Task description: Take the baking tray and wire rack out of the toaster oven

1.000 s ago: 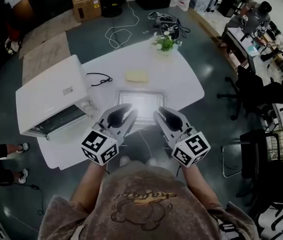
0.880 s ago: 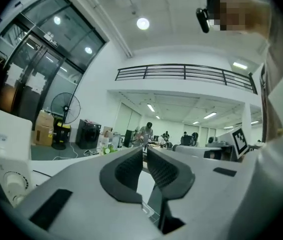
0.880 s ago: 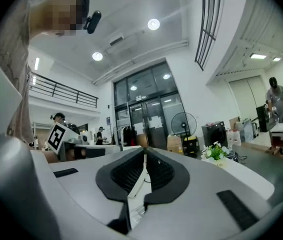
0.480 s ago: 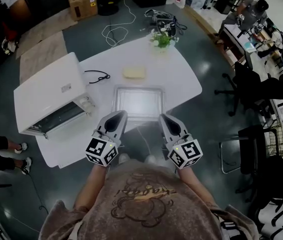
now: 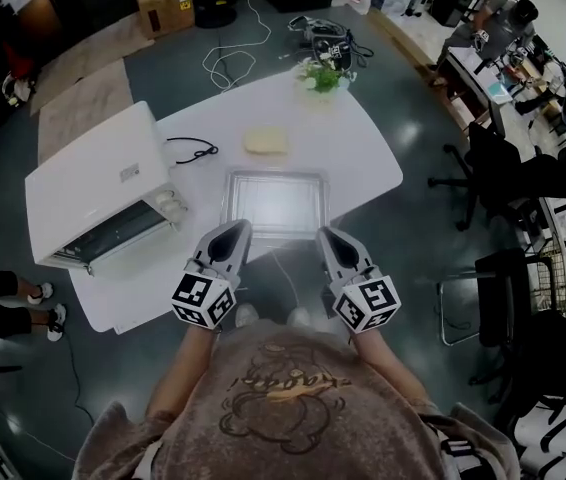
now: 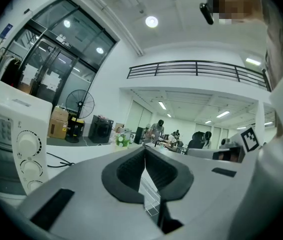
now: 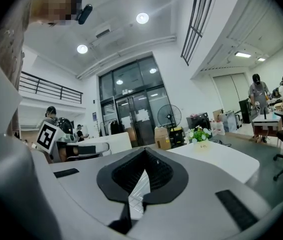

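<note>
A: What is the biggest thing in view?

B: The white worktop (image 5: 363, 158). The oven (image 5: 98, 188) stands on its left end with its glass front facing the near side.

A: And where is the tray?

B: The tray (image 5: 275, 204) lies flat on the worktop just to the right of the oven, so it is already outside it. A wire grid shows through the slit of the left gripper view. That is probably the rack (image 6: 149, 199) resting on the tray, but the head view is too coarse to tell the two apart.

A: How does the tray lie from the jaws?

B: It is straight ahead of them, with its long axis running left to right. The left gripper (image 5: 235, 231) and the right gripper (image 5: 327, 236) each point at one near corner. Both are about equally near, and no view shows contact.

A: What state are the jaws in?

B: Both pairs are pressed together with nothing between them.

A: How does this compare with a second earlier?

B: Both pairs were spread then, hanging over the tray's near edge. Now they are shut and the grippers sit lower. The tray has not moved. The task looks all but finished.
</note>
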{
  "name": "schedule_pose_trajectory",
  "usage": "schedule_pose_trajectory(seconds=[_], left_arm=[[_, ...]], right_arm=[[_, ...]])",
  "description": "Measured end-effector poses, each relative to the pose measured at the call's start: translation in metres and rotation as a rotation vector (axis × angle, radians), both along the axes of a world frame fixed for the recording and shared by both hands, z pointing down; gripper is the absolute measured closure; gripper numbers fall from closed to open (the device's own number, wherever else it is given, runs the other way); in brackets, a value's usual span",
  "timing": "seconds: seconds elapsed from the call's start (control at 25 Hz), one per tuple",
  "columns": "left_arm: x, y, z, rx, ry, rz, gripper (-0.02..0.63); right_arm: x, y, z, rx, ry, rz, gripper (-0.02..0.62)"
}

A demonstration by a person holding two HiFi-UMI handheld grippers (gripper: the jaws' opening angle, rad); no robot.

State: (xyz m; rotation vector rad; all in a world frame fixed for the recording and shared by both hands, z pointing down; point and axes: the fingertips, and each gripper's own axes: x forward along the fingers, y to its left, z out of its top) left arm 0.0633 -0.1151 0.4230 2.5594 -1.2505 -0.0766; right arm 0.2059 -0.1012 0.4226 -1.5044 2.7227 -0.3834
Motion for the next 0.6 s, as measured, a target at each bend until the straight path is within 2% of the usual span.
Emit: schedule_pose_trajectory(seconds=[0.6], left_arm=[[0.001, 0.000, 0.008, -0.036, -0.009, -0.030, 0.601]], right_arm=[[0.000, -0.003, 0.012, -0.020, 0.002, 0.004, 0.595]])
